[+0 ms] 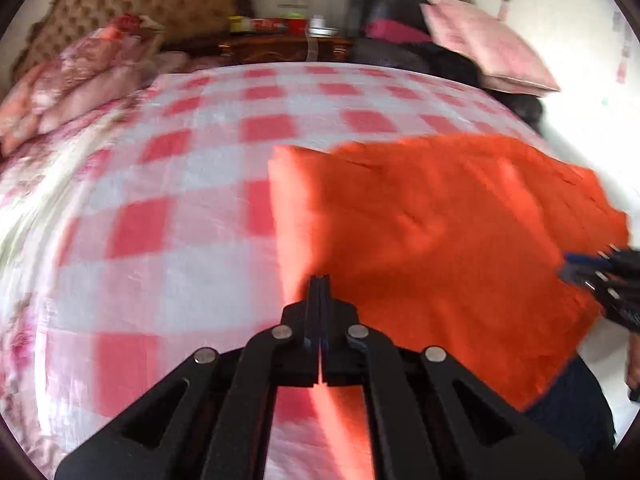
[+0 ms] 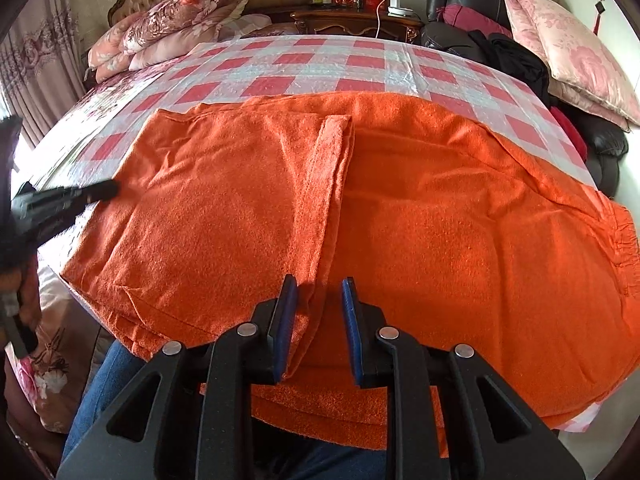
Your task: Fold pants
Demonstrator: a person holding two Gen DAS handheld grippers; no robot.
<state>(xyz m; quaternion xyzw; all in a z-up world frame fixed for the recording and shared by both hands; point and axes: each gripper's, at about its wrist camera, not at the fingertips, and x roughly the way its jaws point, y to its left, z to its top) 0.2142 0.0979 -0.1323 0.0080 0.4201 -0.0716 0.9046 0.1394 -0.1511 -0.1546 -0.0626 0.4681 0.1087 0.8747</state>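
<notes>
while the left hand-held gripper [image 1: 319,280] is closed, the right hand-held gripper [image 2: 319,292] gapes over orange pants [image 2: 420,220].

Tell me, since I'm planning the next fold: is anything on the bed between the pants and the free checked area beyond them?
Nothing visible. The orange pants lie flat on the checked sheet, and the sheet beyond them is bare up to the folded quilt at the headboard end.

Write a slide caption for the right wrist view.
Right gripper open over orange pants on a checked bedspread.
</notes>
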